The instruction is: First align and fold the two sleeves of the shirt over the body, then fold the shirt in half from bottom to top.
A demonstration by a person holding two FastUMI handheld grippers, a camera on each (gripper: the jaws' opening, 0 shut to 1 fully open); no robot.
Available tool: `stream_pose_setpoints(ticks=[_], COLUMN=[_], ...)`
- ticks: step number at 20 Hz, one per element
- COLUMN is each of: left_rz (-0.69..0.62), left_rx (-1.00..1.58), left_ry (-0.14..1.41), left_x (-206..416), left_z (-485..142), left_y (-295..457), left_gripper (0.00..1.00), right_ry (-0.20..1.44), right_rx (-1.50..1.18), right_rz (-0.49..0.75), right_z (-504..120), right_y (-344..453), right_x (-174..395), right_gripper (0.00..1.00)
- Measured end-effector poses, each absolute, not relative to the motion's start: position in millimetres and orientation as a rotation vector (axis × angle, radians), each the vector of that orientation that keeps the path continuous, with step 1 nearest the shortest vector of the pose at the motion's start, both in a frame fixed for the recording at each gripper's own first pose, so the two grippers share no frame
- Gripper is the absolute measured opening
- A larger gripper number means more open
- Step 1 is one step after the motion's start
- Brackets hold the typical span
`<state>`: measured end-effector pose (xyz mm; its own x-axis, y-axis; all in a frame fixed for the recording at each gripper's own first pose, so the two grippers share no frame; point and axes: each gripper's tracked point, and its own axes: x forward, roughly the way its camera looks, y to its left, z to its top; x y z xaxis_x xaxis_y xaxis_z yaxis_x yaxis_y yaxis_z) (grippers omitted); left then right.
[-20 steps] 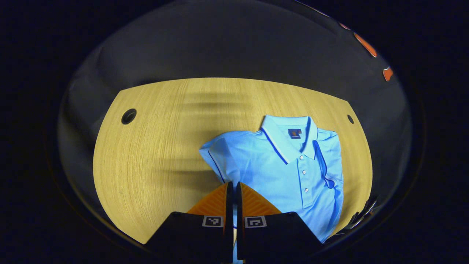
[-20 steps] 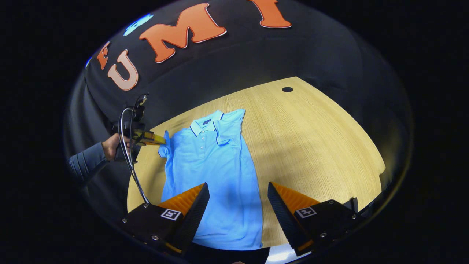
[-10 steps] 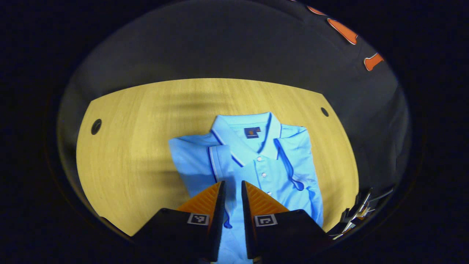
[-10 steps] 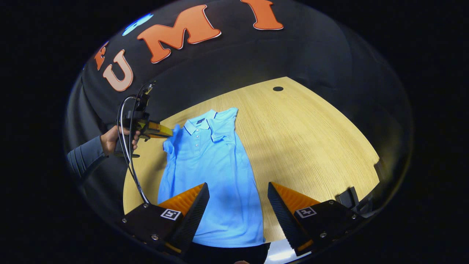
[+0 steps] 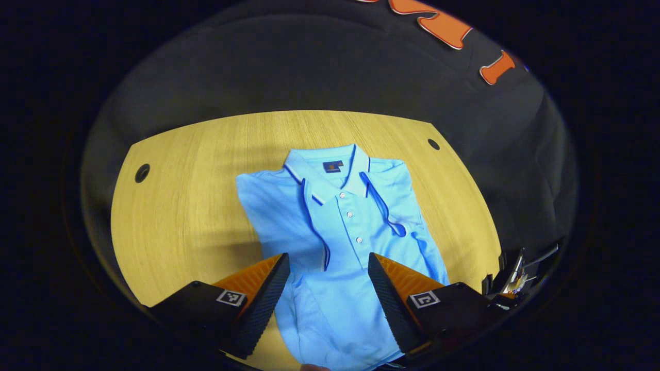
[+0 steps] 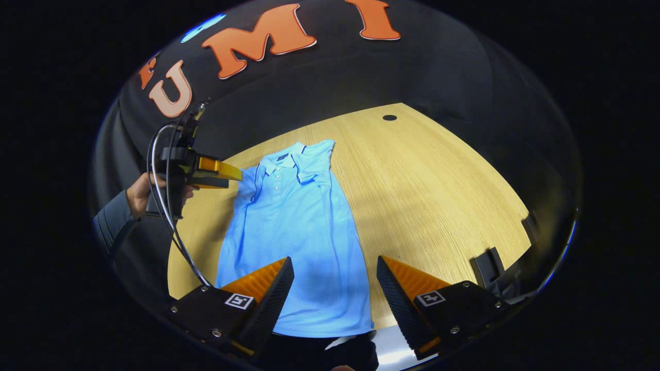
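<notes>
A light blue polo shirt (image 5: 350, 242) lies flat on the wooden table (image 5: 180, 216), collar at the far end, both sleeves folded in over the body. In the left gripper view my left gripper (image 5: 326, 273) stands open above the shirt's chest, nothing between its fingers. In the right gripper view the shirt (image 6: 294, 232) runs lengthwise toward me, and my right gripper (image 6: 335, 278) hangs open above its lower part near the hem. The left gripper (image 6: 227, 174) appears there too, beside the shirt's left shoulder, held by a hand (image 6: 136, 193).
The table has a cable hole on each side of the far edge, one hole (image 5: 142, 172) to the left and one hole (image 5: 433, 144) to the right. A small black stand (image 6: 487, 265) sits at the table's right edge. Bare wood (image 6: 438, 196) stretches to the shirt's right.
My left gripper carried the left sleeve over the body, then opened and let it go; the sleeve now lies folded on the chest. The right gripper stayed open over the hem.
</notes>
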<state>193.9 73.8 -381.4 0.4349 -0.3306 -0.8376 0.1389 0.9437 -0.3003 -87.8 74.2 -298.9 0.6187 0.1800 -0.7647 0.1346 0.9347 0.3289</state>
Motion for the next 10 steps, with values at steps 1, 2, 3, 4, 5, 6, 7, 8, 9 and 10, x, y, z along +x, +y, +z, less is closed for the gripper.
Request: stream_pose_setpoints(ticks=[1,2,3,4,5,6,7,8,9,10], left_rz=[-0.284,-0.272,-0.261,-0.257,-0.245,-0.233,-0.223,-0.215,-0.209,-0.200], left_rx=[-0.189,-0.184,-0.181,-0.177,-0.171,-0.165,-0.161,-0.160,-0.159,-0.158], left_ry=[1.075,1.066,1.062,1.059,1.061,1.065,1.076,1.087,1.098,1.111], left_x=[179.8,163.5,145.9,126.6,108.0,88.1,67.8,48.1,29.4,12.5], left_z=[-375.9,-369.9,-365.1,-363.2,-362.6,-362.5,-364.2,-367.4,-371.3,-378.2], left_y=[78.2,82.8,85.9,88.0,90.9,94.2,96.1,97.2,98.0,98.9], left_gripper=[1.00,0.99,0.99,1.00,1.00,0.99,1.00,0.99,0.99,0.99], right_ry=[0.918,0.934,0.954,0.970,0.985,0.991,1.001,1.012,1.025,1.041], right_rx=[0.362,0.348,0.333,0.318,0.302,0.290,0.280,0.269,0.250,0.229], right_rz=[0.045,0.061,0.077,0.096,0.113,0.130,0.143,0.156,0.163,0.165], right_z=[-301.6,-306.0,-309.4,-312.6,-316.0,-318.2,-321.9,-327.2,-332.6,-338.8], right_y=[75.7,77.5,78.6,80.5,81.8,83.5,84.9,86.9,87.3,86.8], right_x=[-90.7,-96.2,-102.0,-107.9,-114.9,-122.0,-128.9,-135.2,-141.5,-149.1], right_gripper=[0.99,0.98,0.98,0.98,0.99,0.99,0.99,0.99,0.99,0.99])
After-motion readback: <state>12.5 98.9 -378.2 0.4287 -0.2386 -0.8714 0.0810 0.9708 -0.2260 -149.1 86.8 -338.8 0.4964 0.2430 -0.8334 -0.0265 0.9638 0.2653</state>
